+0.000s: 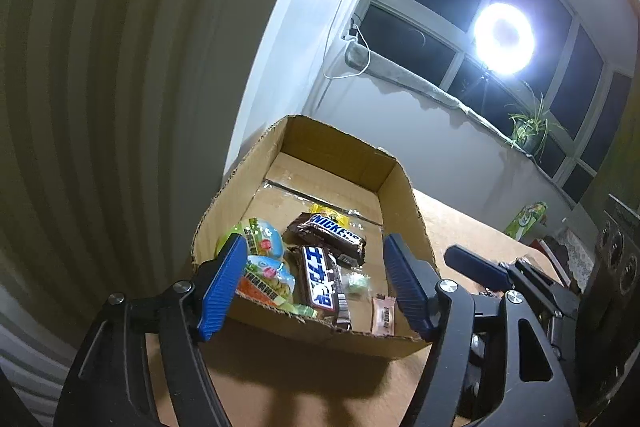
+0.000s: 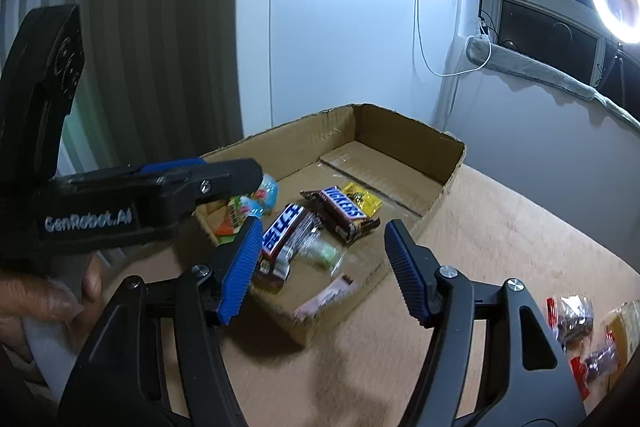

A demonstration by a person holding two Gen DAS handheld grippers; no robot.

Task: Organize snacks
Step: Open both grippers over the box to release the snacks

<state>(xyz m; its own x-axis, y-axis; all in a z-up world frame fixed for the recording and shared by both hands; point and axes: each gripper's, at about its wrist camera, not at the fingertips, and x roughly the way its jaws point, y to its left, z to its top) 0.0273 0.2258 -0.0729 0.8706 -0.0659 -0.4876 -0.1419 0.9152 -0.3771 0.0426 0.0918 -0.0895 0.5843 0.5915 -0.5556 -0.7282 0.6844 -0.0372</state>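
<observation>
An open cardboard box sits on the tan table and holds several snacks. Inside lie two brown Snickers bars, two green and blue packets, a yellow packet, a small green sweet and a pink packet. My left gripper hovers over the box's near edge, open, with its blue pads touching nothing. My right gripper hangs open over the box's near corner. Below it the green sweet looks blurred and the pink packet lies by the wall.
More wrapped snacks lie loose on the table at the right. A hand holds the left tool's black housing. A wall and a curtain stand behind the box. A ring light glares at the window.
</observation>
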